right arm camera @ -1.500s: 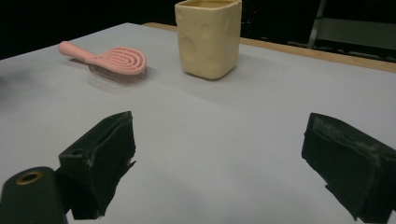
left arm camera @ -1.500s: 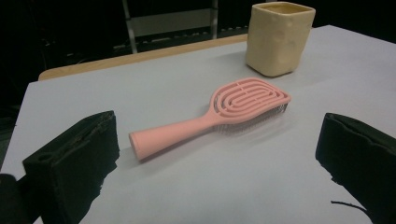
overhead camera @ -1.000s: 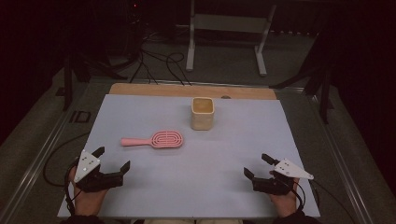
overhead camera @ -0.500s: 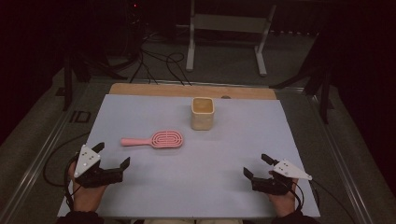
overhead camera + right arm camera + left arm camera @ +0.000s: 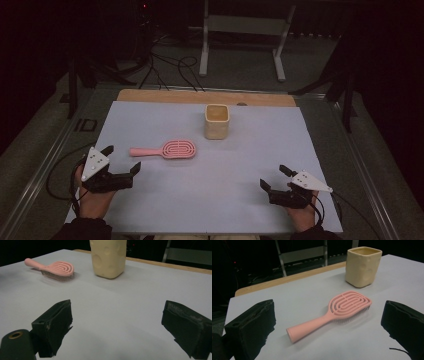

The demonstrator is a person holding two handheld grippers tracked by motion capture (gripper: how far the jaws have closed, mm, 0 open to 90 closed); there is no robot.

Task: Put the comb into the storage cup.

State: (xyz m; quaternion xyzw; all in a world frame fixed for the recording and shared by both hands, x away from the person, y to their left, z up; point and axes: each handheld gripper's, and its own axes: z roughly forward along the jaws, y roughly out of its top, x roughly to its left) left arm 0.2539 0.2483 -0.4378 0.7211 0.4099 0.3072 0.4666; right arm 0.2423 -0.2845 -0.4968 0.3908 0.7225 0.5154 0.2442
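Edging forward since a second ago, the left gripper (image 5: 122,161), jaws spread wide, lines up on the handle of the pink hairbrush (image 5: 166,149) lying beside the cream cup (image 5: 217,121), while the right gripper (image 5: 276,178) waits, likewise unclenched.

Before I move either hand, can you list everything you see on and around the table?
hairbrush: one, pink, lying flat on the sheet left of centre, handle pointing left
cup: one, cream-yellow, squarish, upright on the sheet behind and right of the hairbrush, apart from it
sheet: one, pale lilac-grey, covering most of the table
table: one, wooden edge showing at the far side
metal stand: one, grey, on the floor beyond the table
cables: several, black, on the floor at far left
left hand-held gripper: one, black, jaws open, near left corner
right hand-held gripper: one, black, jaws open, near right corner
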